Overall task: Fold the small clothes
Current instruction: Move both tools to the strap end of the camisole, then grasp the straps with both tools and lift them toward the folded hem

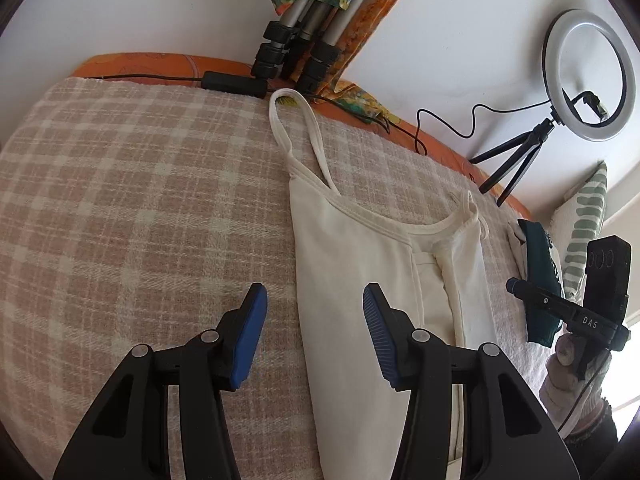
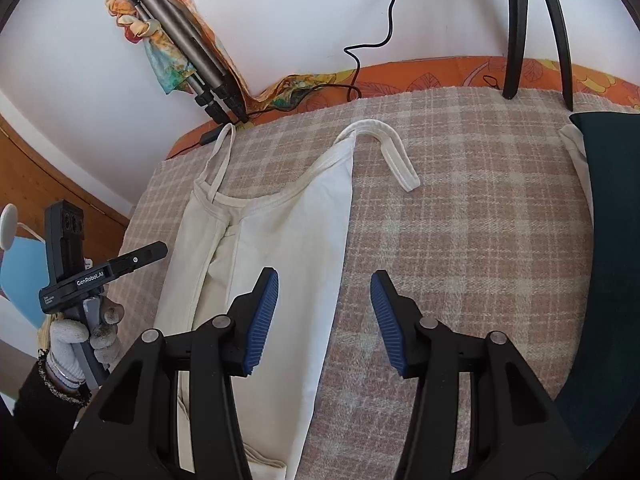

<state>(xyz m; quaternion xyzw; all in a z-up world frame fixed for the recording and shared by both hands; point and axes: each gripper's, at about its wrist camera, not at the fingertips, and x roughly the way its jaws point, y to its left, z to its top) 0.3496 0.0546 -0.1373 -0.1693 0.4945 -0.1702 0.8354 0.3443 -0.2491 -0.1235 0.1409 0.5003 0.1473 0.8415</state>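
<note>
A cream strappy top (image 1: 360,264) lies flat on the checked blanket (image 1: 140,208), both long sides folded in toward its middle and its straps reaching toward the wall. My left gripper (image 1: 314,312) hovers open over the top's left edge, nothing between its blue pads. In the right wrist view the same top (image 2: 288,248) fills the left half. My right gripper (image 2: 324,300) stands open over its right edge, pads bare. Each view also catches the other gripper, held in a gloved hand (image 2: 80,336) at the far side.
A dark teal folded garment (image 2: 608,240) lies at the blanket's right side. Folded tripod legs (image 1: 296,48) wrapped in a colourful scarf lean on the wall. A ring light (image 1: 588,76) on a small tripod and its black cable (image 2: 376,32) stand at the back.
</note>
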